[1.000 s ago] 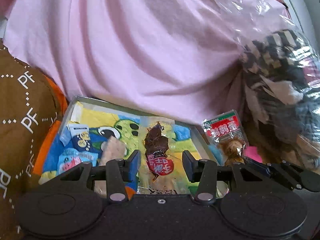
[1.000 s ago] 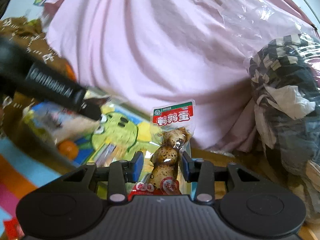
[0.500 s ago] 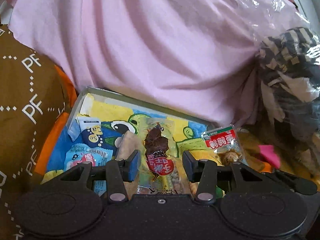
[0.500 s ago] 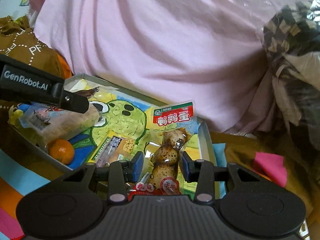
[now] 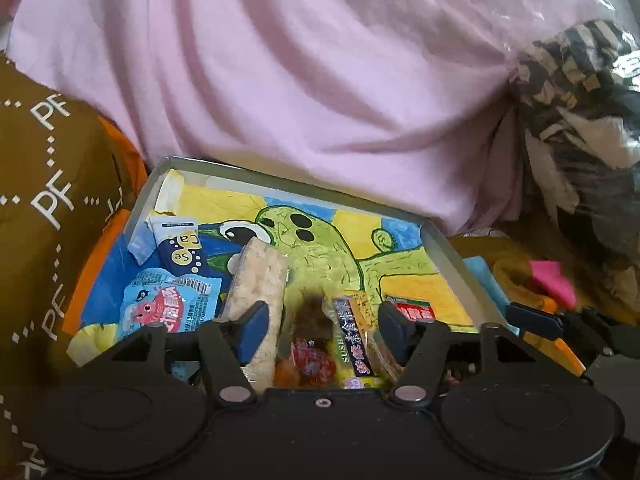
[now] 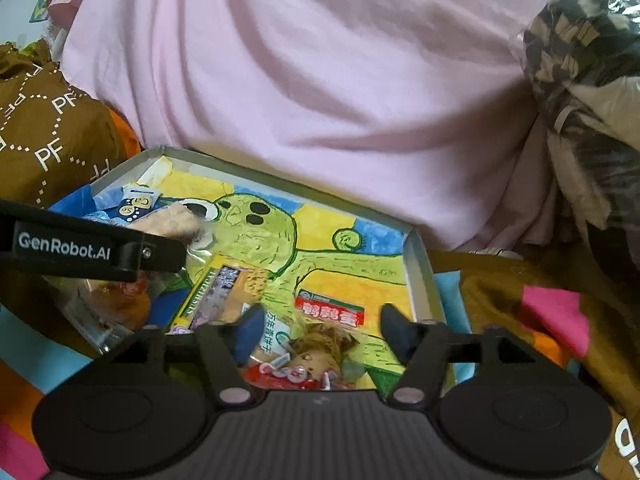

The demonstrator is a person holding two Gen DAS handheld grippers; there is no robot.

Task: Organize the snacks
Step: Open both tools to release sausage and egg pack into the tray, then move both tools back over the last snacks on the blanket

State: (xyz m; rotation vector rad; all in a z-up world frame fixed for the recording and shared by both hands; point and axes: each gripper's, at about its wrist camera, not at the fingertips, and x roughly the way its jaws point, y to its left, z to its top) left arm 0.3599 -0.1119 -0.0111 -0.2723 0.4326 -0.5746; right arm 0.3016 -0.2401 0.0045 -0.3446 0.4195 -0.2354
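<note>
Both grippers have just been opening over the painted tray (image 6: pixel 418 264): the left gripper (image 5: pixel 320 324) stands spread above a dark jerky packet (image 5: pixel 312 344), the right gripper (image 6: pixel 320 328) above a quail-egg pack (image 6: pixel 320 354). Most visible snacks lie inside the tray; little seems left.

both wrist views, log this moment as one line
left tool: open, just released meat snack | right tool: open, just released quail egg pack | both in tray

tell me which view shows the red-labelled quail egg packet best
Right wrist view: the red-labelled quail egg packet lies in the tray between the open right tongs, label and eggs visible. Left wrist view shows only its red label corner.
</note>
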